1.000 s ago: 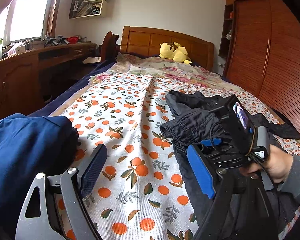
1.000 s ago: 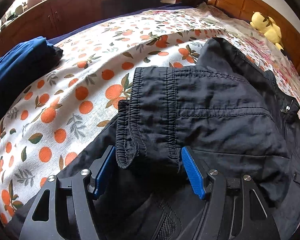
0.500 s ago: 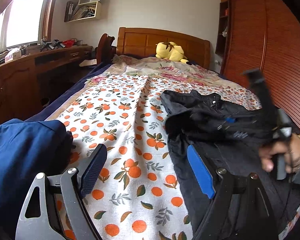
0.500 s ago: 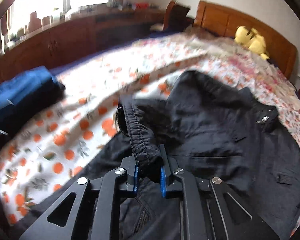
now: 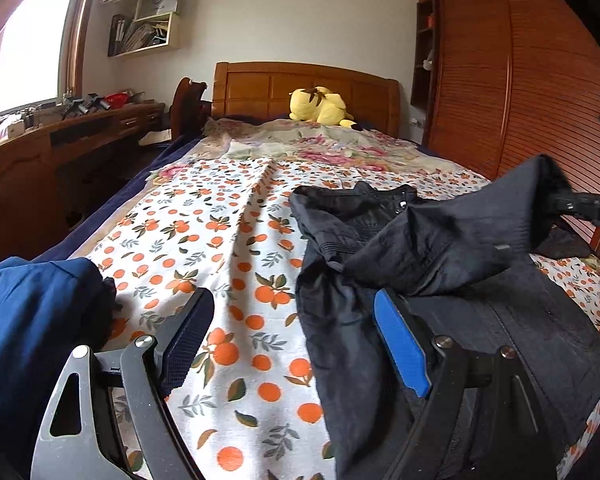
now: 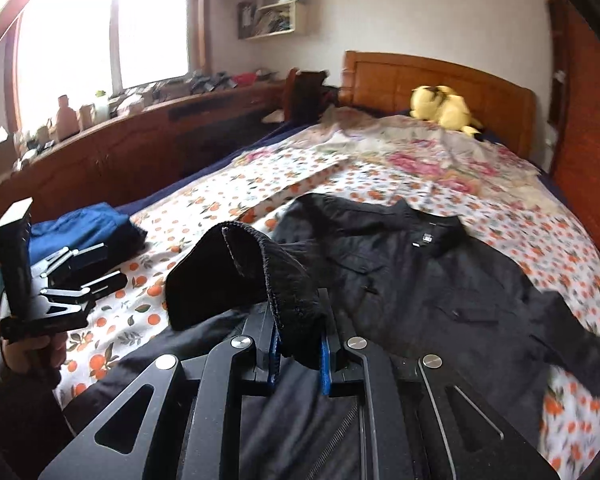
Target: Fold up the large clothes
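Note:
A large black jacket (image 6: pixel 432 280) lies spread on the orange-print bedsheet (image 5: pixel 220 248). My right gripper (image 6: pixel 298 354) is shut on the jacket's ribbed sleeve cuff (image 6: pixel 268 272) and holds it lifted above the garment. In the left wrist view the raised sleeve (image 5: pixel 460 232) stretches up to the right gripper (image 5: pixel 588 208) at the right edge. My left gripper (image 5: pixel 296 340) is open and empty, low over the sheet beside the jacket's left edge; it also shows in the right wrist view (image 6: pixel 76 276).
A folded blue garment (image 5: pixel 32 320) lies at the bed's left edge. A yellow plush toy (image 5: pixel 320 106) sits by the wooden headboard (image 5: pixel 300 84). A wooden desk (image 5: pixel 60 140) runs along the left, a wooden wardrobe (image 5: pixel 500 80) along the right.
My right gripper closed on the jacket's sleeve cuff and lifted it up and to the right. My left gripper stayed open and shifted slightly.

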Available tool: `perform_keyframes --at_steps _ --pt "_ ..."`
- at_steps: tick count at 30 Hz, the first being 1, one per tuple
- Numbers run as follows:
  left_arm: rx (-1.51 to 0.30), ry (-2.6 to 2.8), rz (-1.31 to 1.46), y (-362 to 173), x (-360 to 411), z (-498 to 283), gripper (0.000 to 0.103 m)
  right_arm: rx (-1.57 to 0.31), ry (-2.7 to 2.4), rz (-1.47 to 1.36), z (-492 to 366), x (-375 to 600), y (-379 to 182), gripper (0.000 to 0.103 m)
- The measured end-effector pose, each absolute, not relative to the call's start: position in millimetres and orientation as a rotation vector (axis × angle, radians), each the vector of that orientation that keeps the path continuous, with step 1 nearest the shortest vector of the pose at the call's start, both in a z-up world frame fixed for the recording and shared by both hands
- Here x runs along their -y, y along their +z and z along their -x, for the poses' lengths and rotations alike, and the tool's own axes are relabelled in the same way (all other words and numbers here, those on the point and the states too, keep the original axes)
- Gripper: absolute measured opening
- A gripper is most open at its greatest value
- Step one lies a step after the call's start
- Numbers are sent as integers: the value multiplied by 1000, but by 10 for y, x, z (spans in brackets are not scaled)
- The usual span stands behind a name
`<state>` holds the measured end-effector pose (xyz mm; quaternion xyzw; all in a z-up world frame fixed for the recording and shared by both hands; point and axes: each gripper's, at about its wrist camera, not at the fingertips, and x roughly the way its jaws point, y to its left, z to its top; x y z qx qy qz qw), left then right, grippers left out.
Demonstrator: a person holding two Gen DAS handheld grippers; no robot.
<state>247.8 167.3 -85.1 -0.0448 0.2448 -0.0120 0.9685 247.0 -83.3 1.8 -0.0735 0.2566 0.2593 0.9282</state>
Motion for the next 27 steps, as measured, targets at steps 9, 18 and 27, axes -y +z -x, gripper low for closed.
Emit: perform_keyframes --at_steps 9,18,27 --pt "-492 -70 65 -823 -1440 -2466 83 -584 273 5 -2367 1471 -222 13" --pt "-486 -123 65 -761 -1208 -2472 83 -793 230 -21 -2396 1475 -1079 13" --pt "-492 -192 48 -771 -823 -2568 83 -769 241 79 -2214 1490 -1166 18"
